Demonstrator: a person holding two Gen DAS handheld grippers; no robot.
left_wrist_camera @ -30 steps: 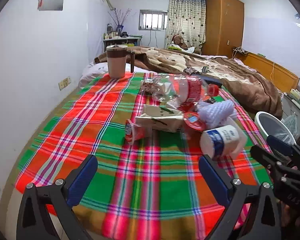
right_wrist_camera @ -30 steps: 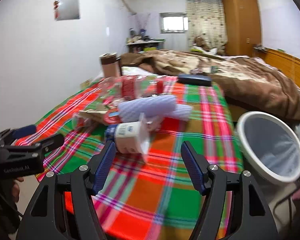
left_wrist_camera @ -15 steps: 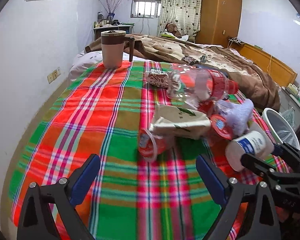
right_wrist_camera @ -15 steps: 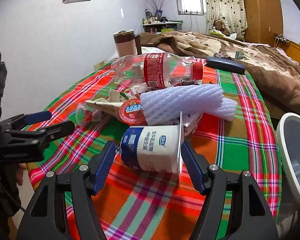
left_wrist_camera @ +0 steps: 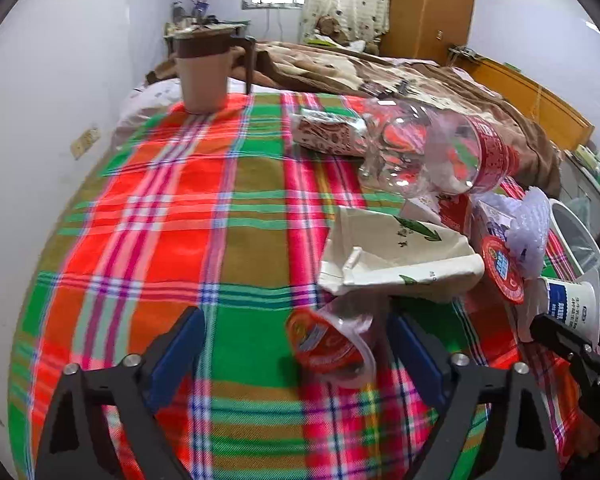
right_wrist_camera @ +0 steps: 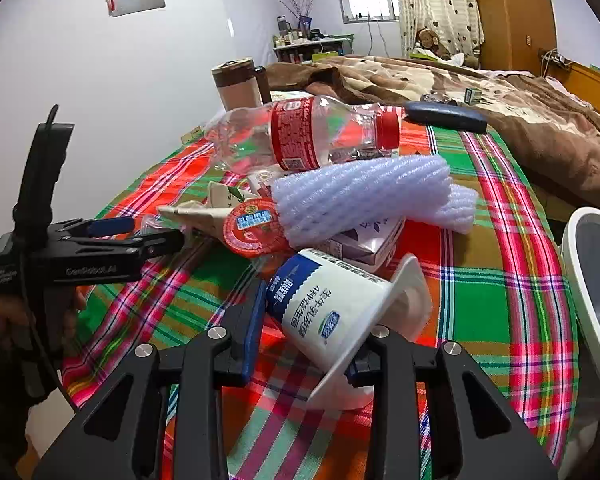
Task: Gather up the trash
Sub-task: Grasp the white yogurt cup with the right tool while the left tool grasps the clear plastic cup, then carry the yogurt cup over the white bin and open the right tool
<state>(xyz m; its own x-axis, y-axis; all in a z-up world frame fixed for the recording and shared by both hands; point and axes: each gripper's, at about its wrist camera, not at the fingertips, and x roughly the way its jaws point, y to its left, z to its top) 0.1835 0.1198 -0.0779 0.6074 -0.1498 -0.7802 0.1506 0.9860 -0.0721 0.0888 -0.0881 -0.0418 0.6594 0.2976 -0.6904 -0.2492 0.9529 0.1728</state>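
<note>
The pick-up step looks under way: the right tool [right_wrist_camera: 306, 344], low in the right wrist frame, has closed on the white yogurt cup [right_wrist_camera: 332, 312]; next it likely lifts toward the white bin [right_wrist_camera: 580, 280] at right edge. The left tool [left_wrist_camera: 296, 344] gapes wide around the red-lidded cup [left_wrist_camera: 328, 344] on the bench [left_wrist_camera: 148, 220], gripping nothing

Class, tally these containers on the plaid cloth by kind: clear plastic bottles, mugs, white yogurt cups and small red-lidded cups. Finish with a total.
Clear plastic bottle: 1
Mug: 1
White yogurt cup: 1
Small red-lidded cups: 2
Total: 5
</note>
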